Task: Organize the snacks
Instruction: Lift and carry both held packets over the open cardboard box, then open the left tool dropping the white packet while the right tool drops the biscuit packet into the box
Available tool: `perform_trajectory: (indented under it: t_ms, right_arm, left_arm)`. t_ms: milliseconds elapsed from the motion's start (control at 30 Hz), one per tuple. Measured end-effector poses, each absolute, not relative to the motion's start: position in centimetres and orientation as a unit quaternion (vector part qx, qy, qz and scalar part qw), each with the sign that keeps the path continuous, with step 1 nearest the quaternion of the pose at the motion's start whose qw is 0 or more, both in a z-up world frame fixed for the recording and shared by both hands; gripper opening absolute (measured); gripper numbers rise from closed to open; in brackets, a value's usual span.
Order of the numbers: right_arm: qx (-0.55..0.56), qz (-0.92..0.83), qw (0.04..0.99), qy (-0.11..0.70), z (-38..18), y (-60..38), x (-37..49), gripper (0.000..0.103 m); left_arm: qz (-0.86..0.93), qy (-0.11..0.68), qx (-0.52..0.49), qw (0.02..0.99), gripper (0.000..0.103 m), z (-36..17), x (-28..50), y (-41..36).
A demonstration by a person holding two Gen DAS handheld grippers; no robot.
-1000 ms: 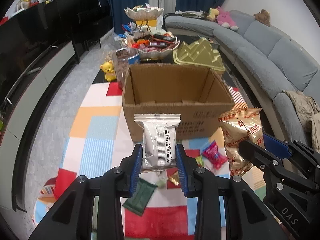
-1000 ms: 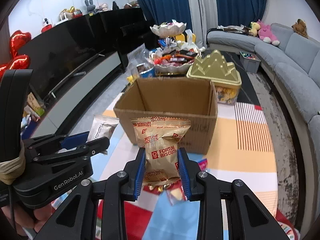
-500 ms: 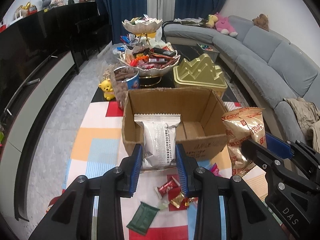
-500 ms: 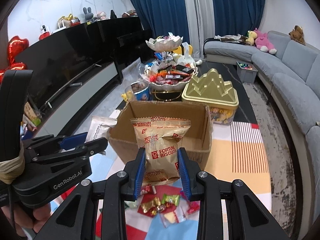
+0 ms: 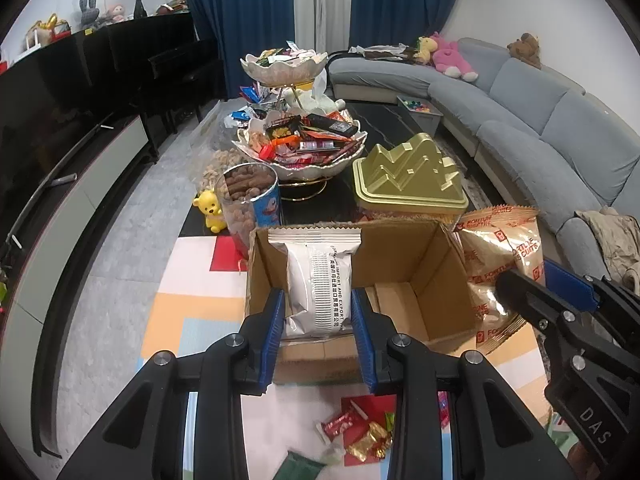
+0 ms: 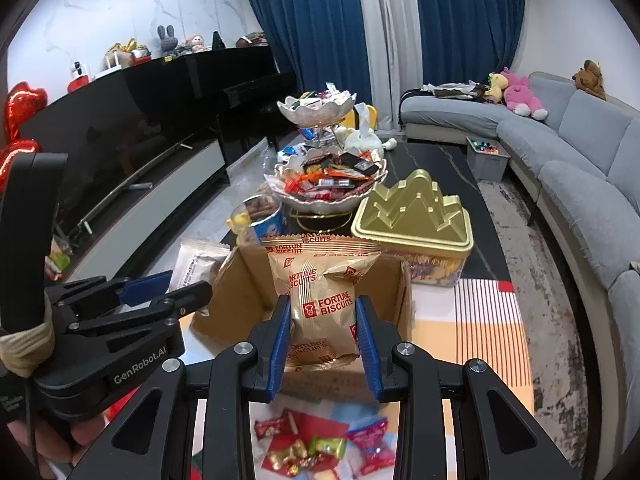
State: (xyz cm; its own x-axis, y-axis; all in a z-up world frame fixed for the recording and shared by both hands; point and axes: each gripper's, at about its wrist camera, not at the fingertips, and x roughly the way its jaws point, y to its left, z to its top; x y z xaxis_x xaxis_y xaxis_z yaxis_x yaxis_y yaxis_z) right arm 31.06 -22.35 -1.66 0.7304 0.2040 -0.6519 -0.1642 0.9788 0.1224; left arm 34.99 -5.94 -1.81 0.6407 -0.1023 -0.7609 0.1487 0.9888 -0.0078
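Open-topped cardboard box (image 5: 416,276) with bare floor, clear from above. Far side blocked by gold tin (image 5: 408,184), snack jar (image 5: 250,204) and tiered snack bowls (image 5: 300,152). Loose candies (image 6: 316,448) scattered on near mat. Right gripper (image 5: 532,292) crowding box's right wall; silver packet (image 5: 318,280) over left half.

Cardboard box (image 5: 420,280) before the tin (image 5: 408,184); candies (image 6: 320,448) seemingly nearer.

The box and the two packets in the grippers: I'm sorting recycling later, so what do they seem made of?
Cardboard box: plain brown corrugated board, matt, with folded flaps. Silver packet: probably metallised plastic film, glossy, with a crimped top edge. Gold biscuit packet: likely the same kind of shiny film, creased and printed.
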Motion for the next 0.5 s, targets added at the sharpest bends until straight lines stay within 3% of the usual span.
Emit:
perform_trajectory:
  t_ms: [500]
  right_arm:
    - [0.031, 0.093, 0.922, 0.374, -4.1, -22.3, 35.3, 0.033]
  left_arm:
    - [-0.072, 0.443, 0.02, 0.894, 0.033, -5.0, 39.2, -6.1]
